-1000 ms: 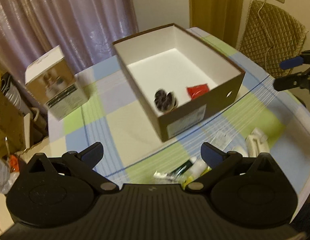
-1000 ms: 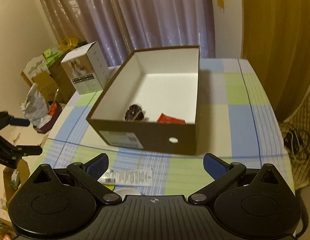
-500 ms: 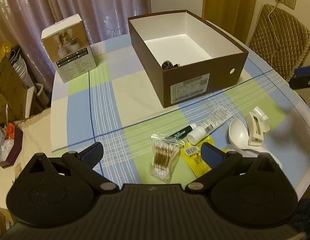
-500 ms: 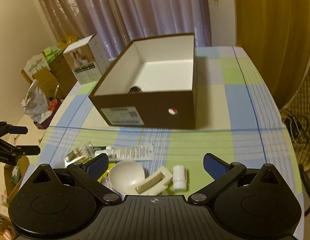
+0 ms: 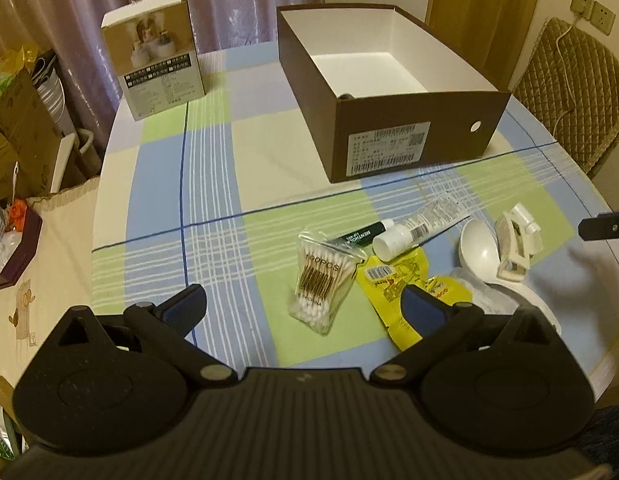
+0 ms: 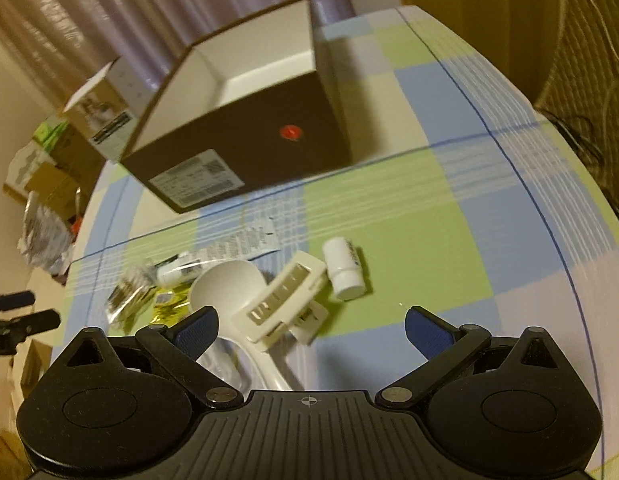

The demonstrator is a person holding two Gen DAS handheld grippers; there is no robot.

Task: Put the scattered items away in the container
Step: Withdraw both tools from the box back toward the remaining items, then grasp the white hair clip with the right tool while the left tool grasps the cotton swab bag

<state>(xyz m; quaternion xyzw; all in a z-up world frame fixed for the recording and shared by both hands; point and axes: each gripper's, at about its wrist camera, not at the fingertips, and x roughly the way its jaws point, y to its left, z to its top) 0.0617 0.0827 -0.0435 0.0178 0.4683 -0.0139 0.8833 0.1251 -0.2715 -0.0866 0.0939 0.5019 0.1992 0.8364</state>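
Up in the left wrist view's upper right sits the brown cardboard box (image 5: 413,148), white inside with a printed label on its near wall, while the scattered items lie at lower centre: a bag of cotton swabs (image 5: 321,280), yellow sachets (image 5: 393,280), a white spoon (image 5: 479,250) and a cream hair clip (image 6: 285,296). Both the left gripper (image 5: 305,306) and the right gripper (image 6: 311,326) hover with fingers spread wide, holding nothing.

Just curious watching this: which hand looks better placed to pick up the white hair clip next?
Probably the right. Its open tool hangs just above the clip, which lies almost between its fingers. The left tool, also open, sits over the cotton swabs, with the clip off to its right.
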